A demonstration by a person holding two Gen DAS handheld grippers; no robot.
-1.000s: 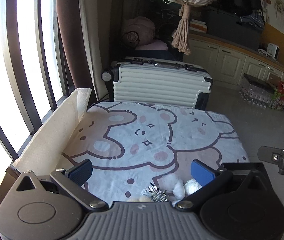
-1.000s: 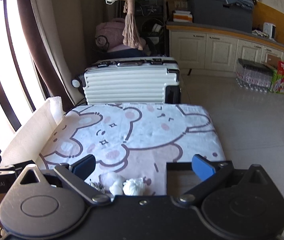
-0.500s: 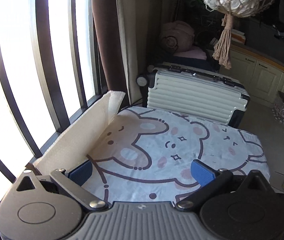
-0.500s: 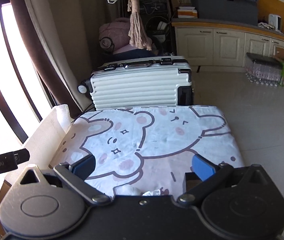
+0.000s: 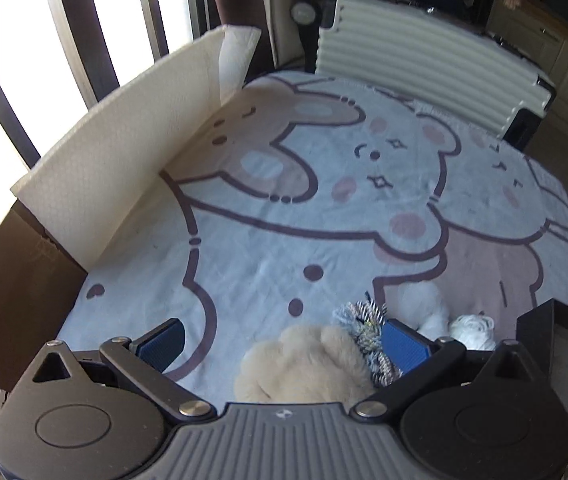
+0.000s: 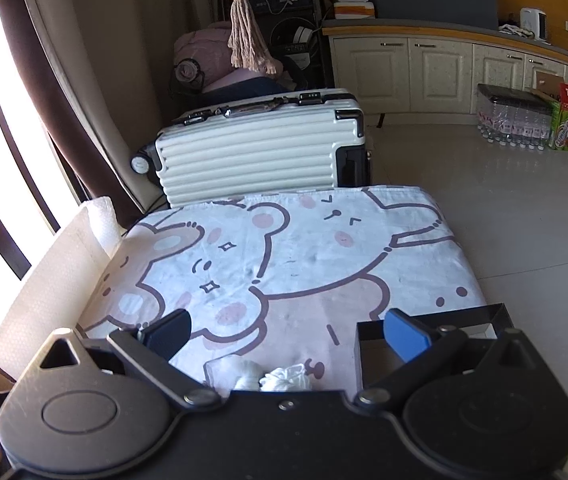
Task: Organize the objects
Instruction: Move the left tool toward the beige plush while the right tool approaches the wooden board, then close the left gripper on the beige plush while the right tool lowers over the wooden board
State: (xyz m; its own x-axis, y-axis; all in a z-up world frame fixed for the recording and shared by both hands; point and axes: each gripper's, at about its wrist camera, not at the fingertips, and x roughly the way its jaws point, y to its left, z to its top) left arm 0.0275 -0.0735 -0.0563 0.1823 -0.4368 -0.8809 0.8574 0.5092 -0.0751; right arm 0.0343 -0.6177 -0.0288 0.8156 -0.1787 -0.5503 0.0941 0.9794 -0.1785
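Plush toys are lying clustered at the near edge of the bear-print sheet (image 5: 284, 220) that is covering the counter. Taking the beige plush (image 5: 303, 364) as the landmark: it is sitting between the spread fingers of the left tool (image 5: 284, 342), closer to the right-hand blue pad (image 5: 403, 344) than to the left one, and neither pad is touching it, so the left tool is standing open and gripping nothing. A striped yarn bundle (image 5: 363, 328) is lying just right of the beige plush, touching it and pressing up beside the right-hand pad. Further right of the plush, beyond that pad, a fluffy white ball (image 5: 423, 304) and a smaller white knitted piece (image 5: 471, 330) are resting on the sheet near each other; whether they are touching is hard to tell from this angle. A black open box (image 5: 555, 340) is sitting right of them all, at the sheet's corner.

The right tool (image 6: 285, 334) is also standing wide open and empty. In its view the two white pieces (image 6: 272, 376) are lying low between its fingers, partly hidden by the tool body, and the box's rim (image 6: 427, 318) is lying behind its right-hand finger.

Far from the beige plush, a ribbed white suitcase (image 5: 423, 52) is standing past the sheet's far edge, and a white foam panel (image 5: 124, 152) is standing upright along the window side.
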